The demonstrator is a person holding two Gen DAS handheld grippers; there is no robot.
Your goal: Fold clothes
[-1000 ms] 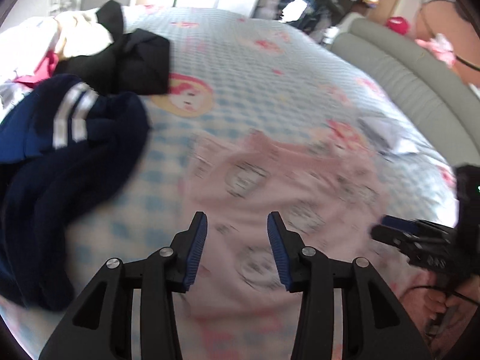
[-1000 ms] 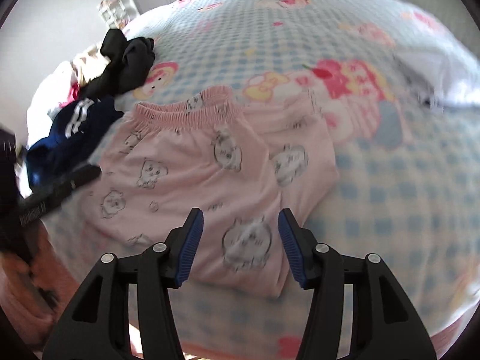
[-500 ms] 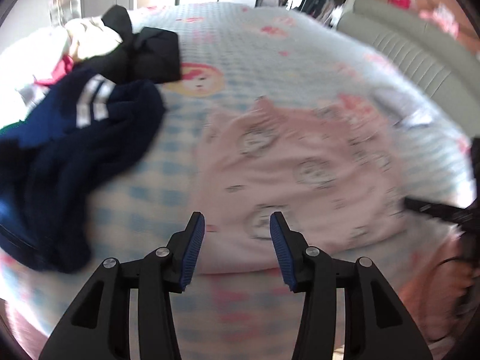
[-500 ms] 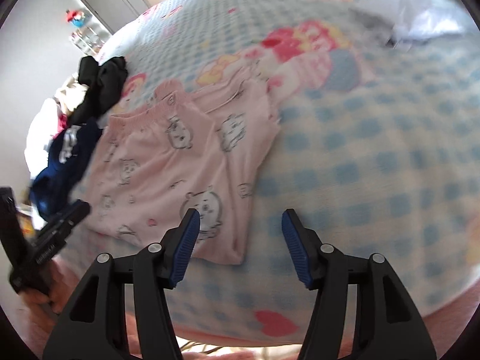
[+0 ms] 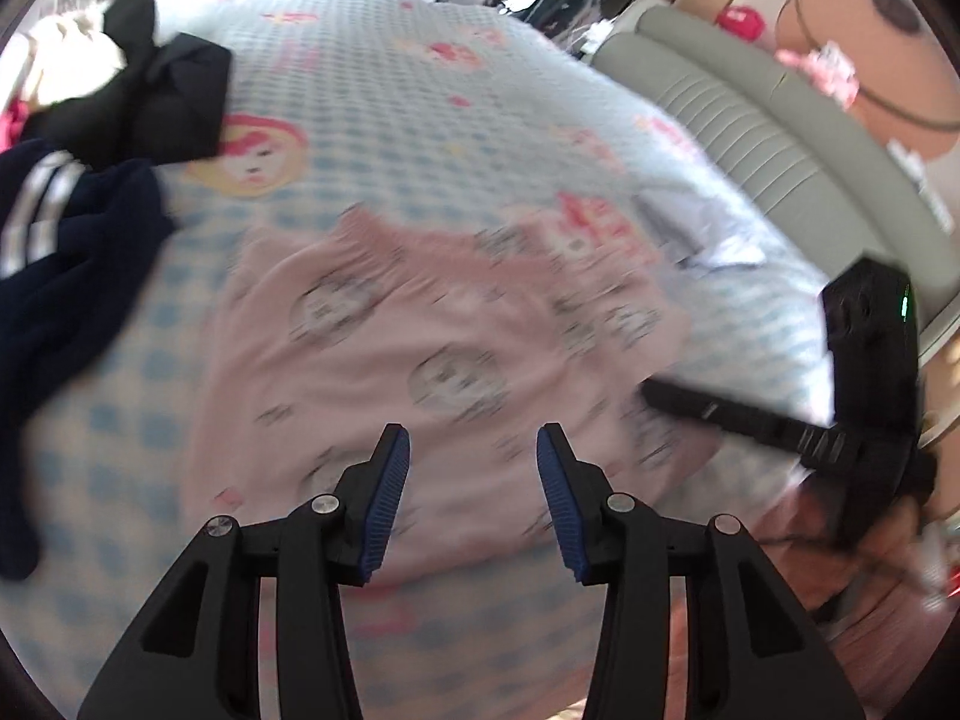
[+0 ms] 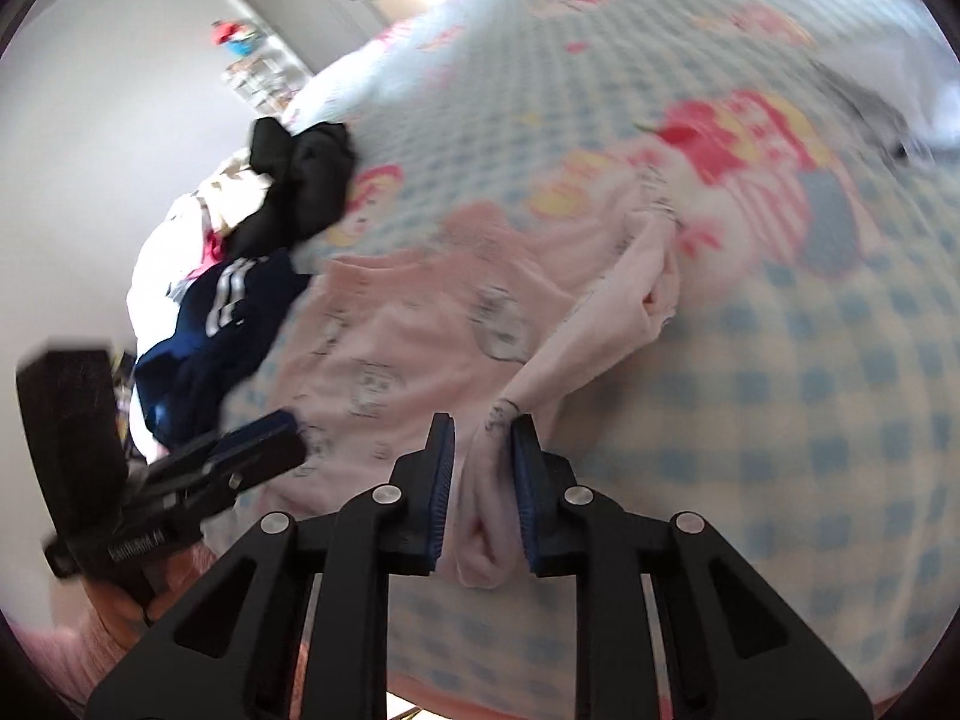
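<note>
Pink printed shorts (image 5: 420, 348) lie spread on the blue checked bed; they also show in the right wrist view (image 6: 420, 330). My left gripper (image 5: 473, 498) is open and empty, hovering over the shorts' near hem. My right gripper (image 6: 480, 468) is shut on the shorts' near right corner, which bunches between the blue pads (image 6: 441, 480) and lifts into a ridge. The right gripper also shows in the left wrist view (image 5: 750, 420), at the shorts' right edge. The left gripper shows in the right wrist view (image 6: 264, 450).
A navy garment with white stripes (image 5: 66, 252) and a black garment (image 5: 168, 102) lie at the bed's left (image 6: 228, 324). A white and pink pile (image 6: 198, 222) sits behind them. A grey padded headboard (image 5: 750, 138) runs along the right. A white cloth (image 5: 708, 234) lies near it.
My right gripper has closed on the shorts' near right corner and pulled it up. My left gripper has moved closer over the near hem, still open.
</note>
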